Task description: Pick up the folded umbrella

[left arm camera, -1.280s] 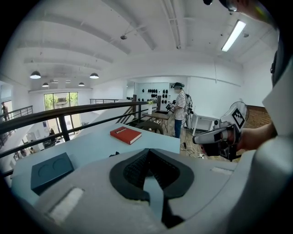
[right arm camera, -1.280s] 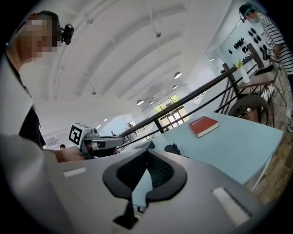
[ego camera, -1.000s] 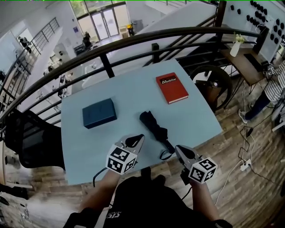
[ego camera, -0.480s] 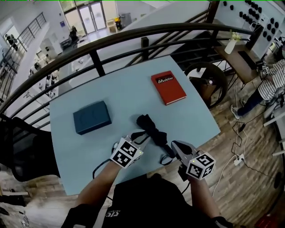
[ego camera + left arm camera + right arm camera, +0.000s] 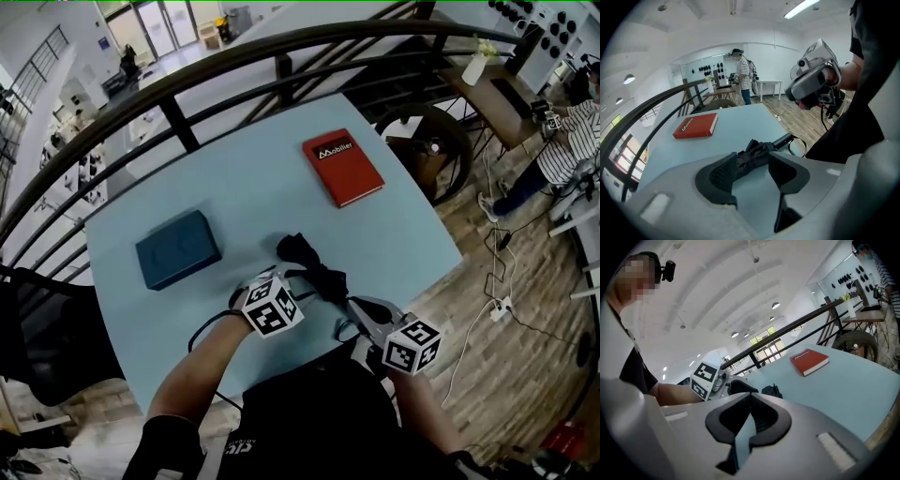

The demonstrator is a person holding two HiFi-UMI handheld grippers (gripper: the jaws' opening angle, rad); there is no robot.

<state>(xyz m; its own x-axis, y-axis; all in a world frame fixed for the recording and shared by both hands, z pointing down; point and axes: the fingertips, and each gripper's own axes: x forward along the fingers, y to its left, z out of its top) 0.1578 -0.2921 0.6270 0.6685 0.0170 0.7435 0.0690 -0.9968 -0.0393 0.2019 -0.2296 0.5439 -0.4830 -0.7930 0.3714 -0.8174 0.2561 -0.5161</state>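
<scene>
The black folded umbrella [image 5: 313, 269] lies on the light blue table [image 5: 246, 187], with its handle and wrist loop [image 5: 345, 324] toward the near edge. My left gripper [image 5: 294, 278] is tilted down at the umbrella's middle. Its jaws are opening. In the left gripper view the umbrella [image 5: 757, 151] lies just at the tips of my left gripper [image 5: 753, 162], and the pads do not press on it. My right gripper [image 5: 356, 308] hovers at the handle end. In its own view my right gripper [image 5: 750, 401] has its tips together and nothing between them.
A red book [image 5: 342, 172] lies at the table's far right and a dark blue box [image 5: 176, 248] at the left. A black railing [image 5: 234, 66] curves behind the table. A person [image 5: 742, 77] stands by a far desk. Cables [image 5: 497, 305] lie on the wood floor at right.
My left gripper has dropped and rolled toward the umbrella, and its jaws have gone from shut to apart. My right gripper has shifted in toward the handle end.
</scene>
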